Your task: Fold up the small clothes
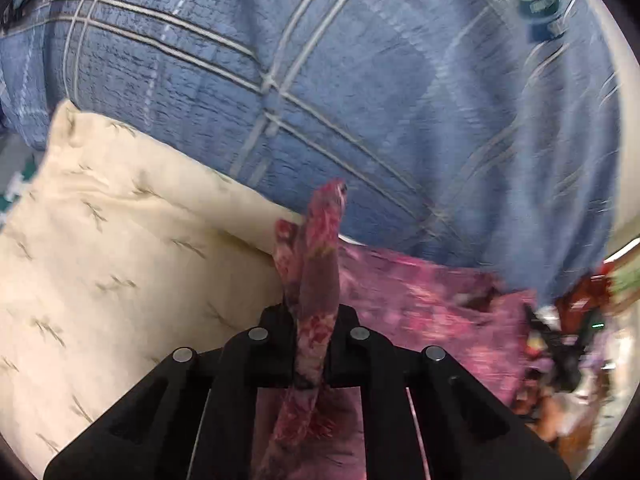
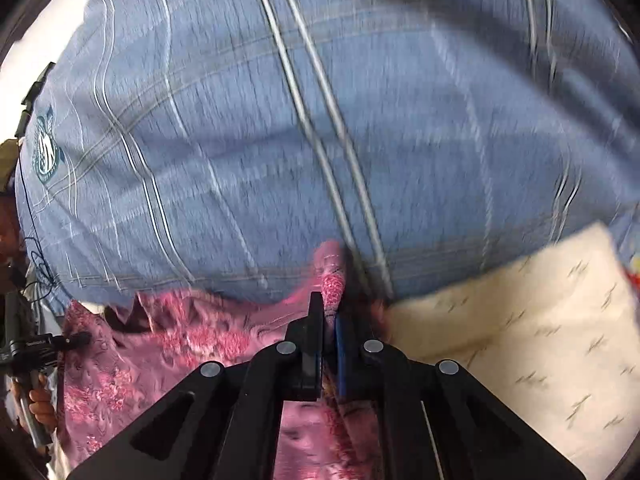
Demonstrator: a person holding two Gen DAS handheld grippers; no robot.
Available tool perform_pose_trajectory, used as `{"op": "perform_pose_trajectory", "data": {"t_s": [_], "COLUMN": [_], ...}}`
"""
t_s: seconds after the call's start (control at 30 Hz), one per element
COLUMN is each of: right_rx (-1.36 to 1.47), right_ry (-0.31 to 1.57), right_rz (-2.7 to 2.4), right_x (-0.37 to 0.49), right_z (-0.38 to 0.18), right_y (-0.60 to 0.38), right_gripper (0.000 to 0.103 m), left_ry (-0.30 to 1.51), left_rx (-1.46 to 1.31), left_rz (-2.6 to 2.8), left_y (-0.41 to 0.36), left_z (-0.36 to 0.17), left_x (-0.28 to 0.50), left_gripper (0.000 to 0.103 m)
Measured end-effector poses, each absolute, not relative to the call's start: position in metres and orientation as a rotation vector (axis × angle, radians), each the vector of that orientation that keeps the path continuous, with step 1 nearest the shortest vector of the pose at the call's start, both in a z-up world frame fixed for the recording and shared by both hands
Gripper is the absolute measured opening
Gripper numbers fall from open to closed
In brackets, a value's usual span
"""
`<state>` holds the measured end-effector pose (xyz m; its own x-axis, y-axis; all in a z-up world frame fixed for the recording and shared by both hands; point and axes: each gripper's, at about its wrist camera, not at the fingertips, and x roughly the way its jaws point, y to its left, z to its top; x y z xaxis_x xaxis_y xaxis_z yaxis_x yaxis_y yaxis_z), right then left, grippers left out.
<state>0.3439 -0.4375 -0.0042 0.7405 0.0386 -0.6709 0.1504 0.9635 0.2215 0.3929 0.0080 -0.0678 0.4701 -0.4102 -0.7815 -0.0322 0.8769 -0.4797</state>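
1. A blue plaid bedsheet (image 1: 360, 92) is filling the upper frame, with a cream patterned pillow (image 1: 120, 248) lying at lower left.
2. The left tool (image 1: 310, 320) is pinching the pink floral cloth garment (image 1: 420, 296) at lower centre.
3. The right tool (image 2: 329, 320) is clamping the same garment's edge.
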Motion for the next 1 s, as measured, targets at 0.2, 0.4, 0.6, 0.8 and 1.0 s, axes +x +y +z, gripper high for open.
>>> {"op": "perform_pose_trajectory", "data": {"t_s": [0.2, 0.4, 0.6, 0.8, 1.0], "right_rx": [0.191, 0.316, 0.408, 0.399, 0.358], "right_ry": [0.914, 0.872, 0.779, 0.869, 0.779], "right_rz": [-0.14, -0.114, 0.048, 0.03, 0.065], "right_x": [0.366, 0.337, 0.252, 0.226, 0.187], "right_z": [-0.044, -0.032, -0.015, -0.061, -0.025], "right_y": [-0.437, -0.446, -0.438, -0.443, -0.423], "right_gripper": [0.006, 0.015, 0.026, 0.025, 0.036], "left_ry": [1.107, 1.136, 1.055, 1.107, 1.086], "left_rx": [-0.392, -0.498, -0.545, -0.333, -0.425], "left_rz": [-0.168, -0.181, -0.311, -0.272, -0.329], "left_y": [-0.002, 0.025, 0.037, -0.008, 0.017], "left_z": [-0.089, -0.066, -0.037, -0.064, -0.029], "left_x": [0.402, 0.381, 0.31, 0.275, 0.238], "left_gripper": [0.01, 0.018, 0.043, 0.041, 0.045]}}
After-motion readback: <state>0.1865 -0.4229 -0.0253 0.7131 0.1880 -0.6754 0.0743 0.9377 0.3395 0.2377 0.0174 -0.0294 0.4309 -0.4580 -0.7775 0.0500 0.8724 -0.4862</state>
